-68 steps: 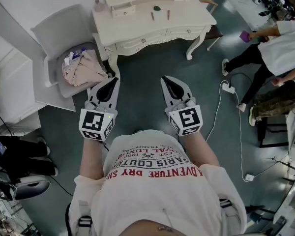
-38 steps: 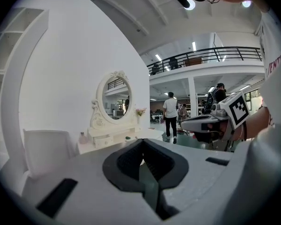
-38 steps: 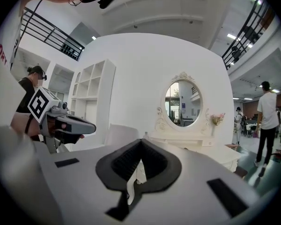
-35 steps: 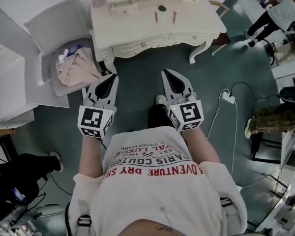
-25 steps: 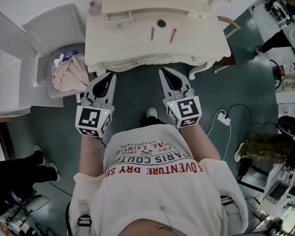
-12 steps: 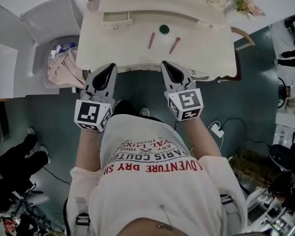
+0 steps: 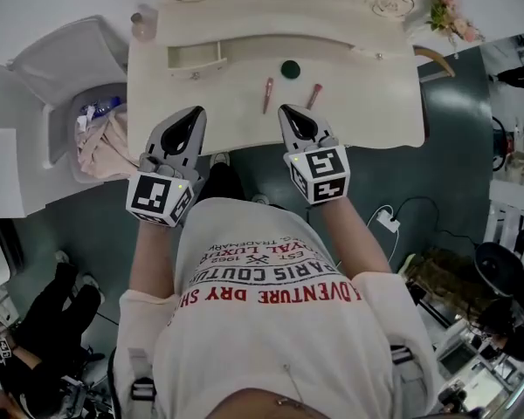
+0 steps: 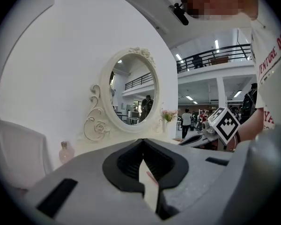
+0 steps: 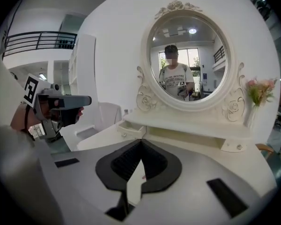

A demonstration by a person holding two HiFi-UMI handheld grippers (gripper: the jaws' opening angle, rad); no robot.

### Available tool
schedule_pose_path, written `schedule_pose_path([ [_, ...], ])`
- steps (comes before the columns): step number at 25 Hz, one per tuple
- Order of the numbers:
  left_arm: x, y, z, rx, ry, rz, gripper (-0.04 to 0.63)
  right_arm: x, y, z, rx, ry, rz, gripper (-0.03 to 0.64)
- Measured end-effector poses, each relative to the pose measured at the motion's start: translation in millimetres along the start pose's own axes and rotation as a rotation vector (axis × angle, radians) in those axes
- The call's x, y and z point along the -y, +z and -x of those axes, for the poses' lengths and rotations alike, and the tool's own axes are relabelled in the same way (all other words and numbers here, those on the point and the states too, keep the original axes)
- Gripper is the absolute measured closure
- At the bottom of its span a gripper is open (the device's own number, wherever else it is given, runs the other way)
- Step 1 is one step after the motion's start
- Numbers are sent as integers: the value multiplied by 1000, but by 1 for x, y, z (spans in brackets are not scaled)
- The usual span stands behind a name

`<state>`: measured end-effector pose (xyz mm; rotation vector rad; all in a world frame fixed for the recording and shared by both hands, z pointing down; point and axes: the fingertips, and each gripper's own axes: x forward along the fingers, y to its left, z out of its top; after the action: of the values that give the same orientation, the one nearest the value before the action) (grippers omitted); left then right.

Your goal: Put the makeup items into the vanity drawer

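You held both grippers low over the near edge of the cream counter [image 7: 367,103], left gripper [image 7: 193,113] and right gripper [image 7: 287,112] side by side and apart. Each had its jaws pressed together at the tips, and neither had anything between them.

The makeup items lay loose on the counter, outside the drawer [image 7: 195,57]. A left stick [image 7: 268,94], pink, sat ahead of the gap between the two grippers, closer to the right one. A right stick [image 7: 314,95], also pink, sat just beyond and to the right of the right gripper's tip. A green disc [image 7: 289,69] rested farther back, between the two sticks.

The small drawer stood pulled open at the counter's back left, well apart from all three items. An oval mirror [image 9: 186,60] rose behind it. A pink bottle [image 7: 143,24] stood at the far left corner and flowers [image 7: 451,14] at the far right. A heap of pale cloth [image 7: 100,142] lay off the counter's left end.
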<state>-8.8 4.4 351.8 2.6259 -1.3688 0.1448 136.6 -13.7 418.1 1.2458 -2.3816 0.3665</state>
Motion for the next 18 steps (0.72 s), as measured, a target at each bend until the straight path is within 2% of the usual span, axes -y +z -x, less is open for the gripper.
schedule_pose_path([
  [5, -40, -18, -41, -35, -56, 18, 588, 13, -34, -59, -166, -21, -38, 618],
  [10, -56, -49, -70, -104, -133, -12, 588, 23, -82, -99, -346, -39, -66, 618],
  [11, -58, -54, -74, -116, -143, -4, 588, 23, -91, -104, -375, -37, -87, 577],
  [12, -60, -60, -78, -127, -152, 6, 588, 23, -98, -109, -400, -33, -110, 493],
  [18, -67, -84, -96, -189, -199, 35, 588, 33, -123, -130, -490, -78, -176, 468],
])
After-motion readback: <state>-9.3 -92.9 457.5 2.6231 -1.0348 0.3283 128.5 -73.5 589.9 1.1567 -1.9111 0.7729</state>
